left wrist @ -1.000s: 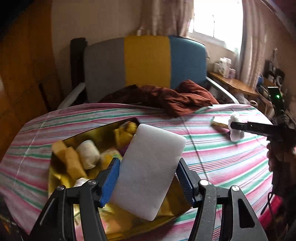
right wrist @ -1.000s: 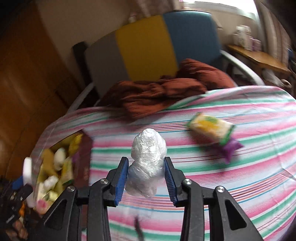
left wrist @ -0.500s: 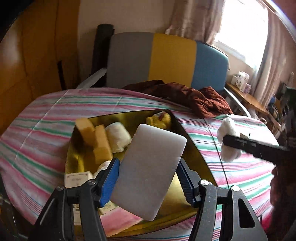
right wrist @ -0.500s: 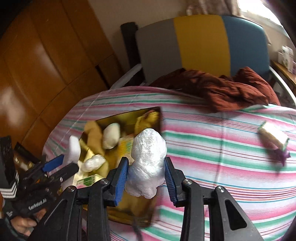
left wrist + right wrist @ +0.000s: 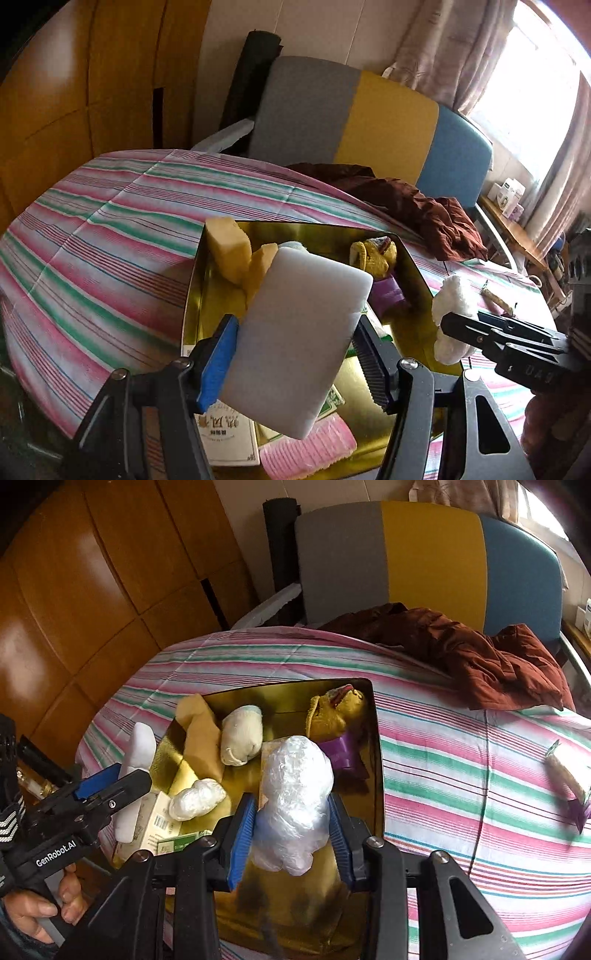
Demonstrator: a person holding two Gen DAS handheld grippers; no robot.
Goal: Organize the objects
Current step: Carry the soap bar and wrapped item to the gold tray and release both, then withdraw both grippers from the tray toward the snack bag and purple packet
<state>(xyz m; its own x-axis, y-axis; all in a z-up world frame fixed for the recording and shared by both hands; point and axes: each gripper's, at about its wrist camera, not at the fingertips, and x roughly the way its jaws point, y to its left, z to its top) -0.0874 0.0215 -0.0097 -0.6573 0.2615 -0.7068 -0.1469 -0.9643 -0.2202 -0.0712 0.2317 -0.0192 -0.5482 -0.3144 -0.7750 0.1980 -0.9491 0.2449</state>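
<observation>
**Mia:** What is the left gripper (image 5: 295, 354) doing?

**Ben:** Its jaws have just been opening a little, with the white slab (image 5: 295, 343) between them. The blue pad touches one side. On the other side I see a thin gap, so I cannot tell if it is held tight. The slab is tilted and hangs over the gold box (image 5: 413, 266).

**Mia:** And the right gripper (image 5: 291, 827)?

**Ben:** Its jaws have just been opening a bit too. The plastic-wrapped bundle (image 5: 293, 805) sits between the two blue pads, also above the gold box.

**Mia:** What could go wrong?

**Ben:** I think the slab could slip out crooked. It is big and smooth, and the box is full already. It could land on the yellow sponges (image 5: 236, 254) or the rolled sock (image 5: 242, 740) and slide over the edge onto the striped cloth (image 5: 110, 236).

**Mia:** And the bundle?

**Ben:** It is soft and squishy. It might stick to one pad, or roll when it drops. Both grippers are close together, so they could bump.

**Mia:** Anything left outside?

**Ben:** Yes, a wrapped snack (image 5: 569, 775) lies far off on the cloth.
</observation>
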